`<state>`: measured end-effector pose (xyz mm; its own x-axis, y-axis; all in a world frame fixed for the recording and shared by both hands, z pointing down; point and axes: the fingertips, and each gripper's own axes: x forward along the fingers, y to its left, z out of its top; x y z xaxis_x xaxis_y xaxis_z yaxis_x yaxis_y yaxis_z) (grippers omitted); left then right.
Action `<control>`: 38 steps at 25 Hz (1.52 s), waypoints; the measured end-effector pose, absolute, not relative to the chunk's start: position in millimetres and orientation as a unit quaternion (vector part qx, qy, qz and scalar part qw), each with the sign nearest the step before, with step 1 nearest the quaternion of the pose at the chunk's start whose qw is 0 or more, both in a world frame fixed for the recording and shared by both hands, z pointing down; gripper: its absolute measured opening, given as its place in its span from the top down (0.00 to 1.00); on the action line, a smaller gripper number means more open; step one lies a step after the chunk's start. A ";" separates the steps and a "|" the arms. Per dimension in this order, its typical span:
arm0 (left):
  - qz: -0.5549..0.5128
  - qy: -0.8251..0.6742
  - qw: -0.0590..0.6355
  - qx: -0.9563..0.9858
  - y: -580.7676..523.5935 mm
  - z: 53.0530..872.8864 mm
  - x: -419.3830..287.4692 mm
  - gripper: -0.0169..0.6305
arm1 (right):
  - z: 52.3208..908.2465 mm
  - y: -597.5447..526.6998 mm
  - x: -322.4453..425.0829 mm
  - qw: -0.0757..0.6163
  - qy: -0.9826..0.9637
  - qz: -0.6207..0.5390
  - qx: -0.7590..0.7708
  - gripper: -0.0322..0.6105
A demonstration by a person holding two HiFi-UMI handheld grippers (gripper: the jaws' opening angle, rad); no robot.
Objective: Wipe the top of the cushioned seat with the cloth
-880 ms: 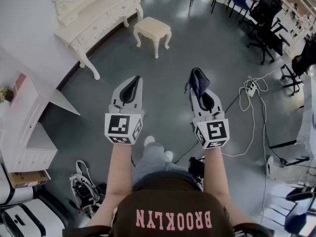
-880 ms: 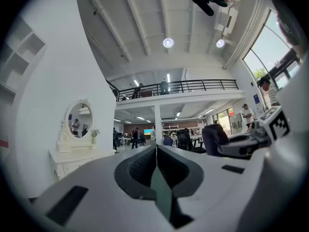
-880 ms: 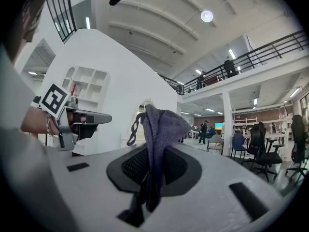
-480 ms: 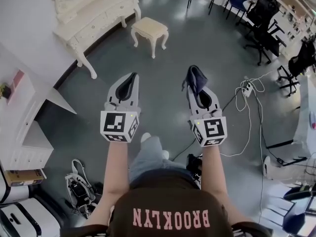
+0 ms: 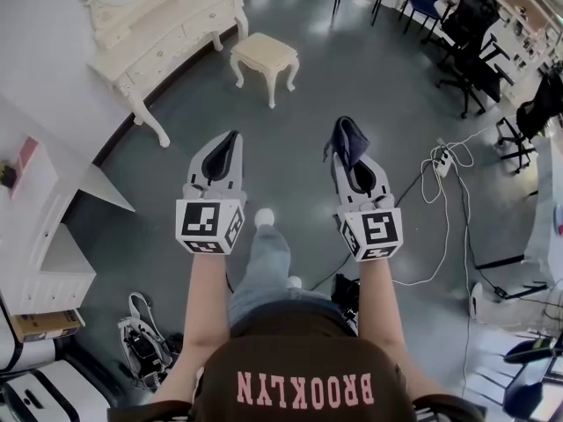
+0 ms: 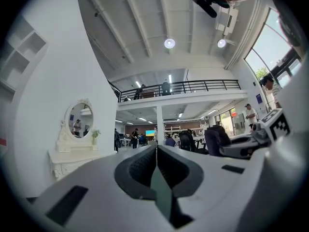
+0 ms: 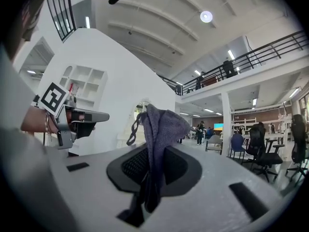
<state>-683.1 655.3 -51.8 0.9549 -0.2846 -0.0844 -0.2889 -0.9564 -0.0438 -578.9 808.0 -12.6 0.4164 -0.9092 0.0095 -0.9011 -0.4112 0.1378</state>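
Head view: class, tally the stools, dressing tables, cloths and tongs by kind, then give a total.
Cream cushioned stool: 1
Cream carved dressing table with oval mirror: 1
Dark purple knitted cloth: 1
Grey tongs (left tongs, right tongs): 2
Total: 5

A: What is the left gripper [image 6: 156, 149] doing?
B: Its jaws are pressing together, holding nothing. A mirror [image 6: 79, 121] is standing on a dresser [image 6: 67, 159] at the left.
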 end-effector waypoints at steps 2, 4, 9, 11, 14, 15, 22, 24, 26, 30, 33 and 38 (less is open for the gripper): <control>0.030 0.145 0.026 -0.989 641.7 -45.0 -663.9 0.97 | -8.5 796.6 -559.8 0.057 -0.537 -0.028 0.841 0.89; 0.023 0.145 0.026 -0.989 625.6 -40.0 -641.8 0.97 | -4.9 781.7 -538.4 0.054 -0.536 -0.023 0.842 0.89; 0.020 0.143 0.019 -0.989 571.1 -38.6 -581.3 0.97 | -3.6 726.4 -483.2 0.064 -0.540 -0.017 0.839 0.89; 0.020 0.142 0.016 -0.989 545.8 -39.5 -558.8 0.97 | -4.6 700.5 -461.6 0.064 -0.541 -0.015 0.838 0.89; 0.013 0.140 0.014 -0.990 508.0 -38.4 -526.8 0.96 | -7.2 661.7 -430.7 0.049 -0.546 -0.007 0.837 0.89; 0.010 0.139 0.015 -0.990 495.0 -37.2 -516.8 0.97 | -7.3 648.8 -421.2 0.042 -0.547 -0.003 0.836 0.89; 0.003 0.134 0.011 -0.991 407.7 -34.5 -450.3 0.97 | 0.5 566.8 -357.6 0.051 -0.541 0.010 0.839 0.89; 0.001 0.128 0.009 -0.992 392.9 -32.7 -433.8 0.97 | 1.7 550.8 -341.9 0.055 -0.535 0.012 0.843 0.89; 0.001 0.125 0.004 -0.992 379.6 -30.6 -420.7 0.97 | 2.1 535.2 -329.7 0.058 -0.533 0.013 0.844 0.89; -0.001 0.123 -0.005 -0.992 363.9 -22.0 -404.2 0.96 | 6.8 513.9 -316.7 0.072 -0.541 0.017 0.837 0.89; -0.002 0.126 -0.008 -0.992 353.1 -18.2 -392.6 0.96 | 10.8 503.5 -304.2 0.076 -0.545 0.020 0.835 0.89; -0.002 0.139 -0.013 -0.990 328.0 -11.9 -363.5 0.97 | 18.2 481.9 -269.6 0.075 -0.552 0.021 0.831 0.89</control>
<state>-363.5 328.0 -11.9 0.9613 -0.2756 0.0069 -0.2757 -0.9609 0.0261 -269.6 481.9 18.2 0.3907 -0.9130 0.1174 -0.9193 -0.3803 0.1014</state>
